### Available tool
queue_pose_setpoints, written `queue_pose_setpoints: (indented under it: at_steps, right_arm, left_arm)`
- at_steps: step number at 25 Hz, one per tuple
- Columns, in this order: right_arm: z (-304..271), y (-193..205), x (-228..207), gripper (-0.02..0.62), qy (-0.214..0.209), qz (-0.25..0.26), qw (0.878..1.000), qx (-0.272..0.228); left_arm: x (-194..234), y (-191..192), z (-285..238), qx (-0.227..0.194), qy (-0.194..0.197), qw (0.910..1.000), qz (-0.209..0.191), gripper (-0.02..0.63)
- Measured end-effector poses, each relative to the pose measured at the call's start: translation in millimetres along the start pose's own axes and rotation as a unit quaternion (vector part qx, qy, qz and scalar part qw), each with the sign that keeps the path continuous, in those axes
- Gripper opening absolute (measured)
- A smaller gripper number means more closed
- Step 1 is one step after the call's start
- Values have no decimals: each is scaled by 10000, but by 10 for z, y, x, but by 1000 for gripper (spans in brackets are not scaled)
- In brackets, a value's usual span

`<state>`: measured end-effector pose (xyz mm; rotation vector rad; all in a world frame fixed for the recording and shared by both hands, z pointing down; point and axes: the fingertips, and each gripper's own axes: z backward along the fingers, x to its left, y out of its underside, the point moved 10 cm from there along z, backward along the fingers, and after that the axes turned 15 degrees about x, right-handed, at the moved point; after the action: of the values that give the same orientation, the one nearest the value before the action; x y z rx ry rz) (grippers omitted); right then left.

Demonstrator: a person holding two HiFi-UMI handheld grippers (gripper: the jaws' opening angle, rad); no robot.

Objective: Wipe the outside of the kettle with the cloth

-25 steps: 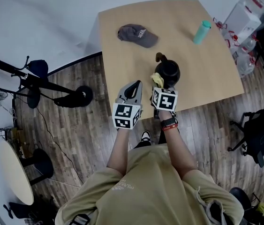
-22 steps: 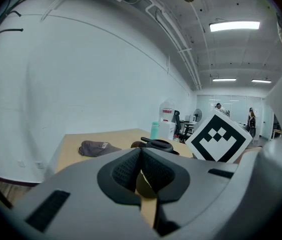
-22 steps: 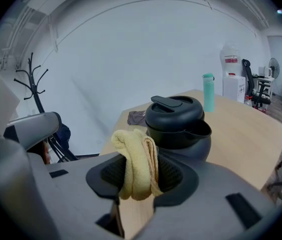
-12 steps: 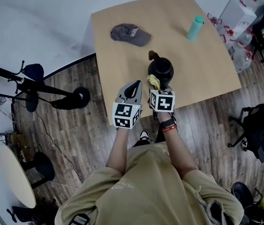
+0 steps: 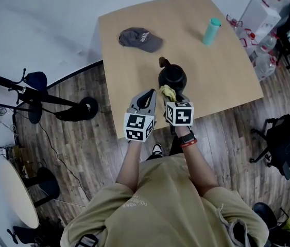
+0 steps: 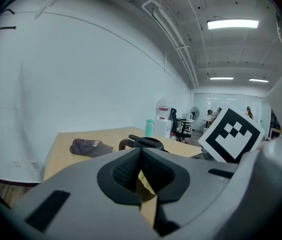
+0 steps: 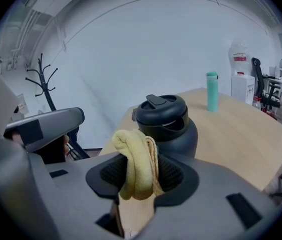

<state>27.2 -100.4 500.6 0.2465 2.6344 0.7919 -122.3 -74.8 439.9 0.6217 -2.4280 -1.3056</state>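
Cloth [image 7: 136,159] shifted along the lidded kettle [image 7: 173,129], clenched in right tongs [image 7: 141,171], left tongs [image 6: 141,171] closed, empty

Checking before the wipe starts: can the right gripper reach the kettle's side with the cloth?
Probably yes. The right gripper is shut on the yellow cloth, the kettle stands just ahead of its jaws, nothing shows between them, and the left gripper sits off to one side.

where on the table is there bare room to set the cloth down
Widest bare table patch: right part, bordered by kettle, teal bottle and right edge. Also open between cap and bottle, and the left strip nearer than the cap. Crowded at the near edge: left gripper, right gripper, cloth, kettle.
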Motion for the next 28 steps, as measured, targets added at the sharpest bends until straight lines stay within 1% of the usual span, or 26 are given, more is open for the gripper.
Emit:
queue_pose_setpoints:
  at_steps: [6,12,18,23,28]
  right_arm:
    - [111,38,-150,161,-41,138,9999,36]
    - [194,74,-280,161,55,267,9996,65]
    - [250,88,-413,161,253,333,9991,72]
    - [304,96,-518,160,649,450,9969,52]
    - [303,45,-712,156,870,379,9955,-15]
  left_arm:
    - [-79,-23,-59,-5,5,10000,-44,23]
    - [-89,-68,-106,-4,-30,10000,-75,23]
    - [-90,-65,-156,6,-18,10000,-97,23]
    - [-108,-25,-213,68,23,9999,-139,23]
    - [-90,-40,-277,86,34,9998,-181,23]
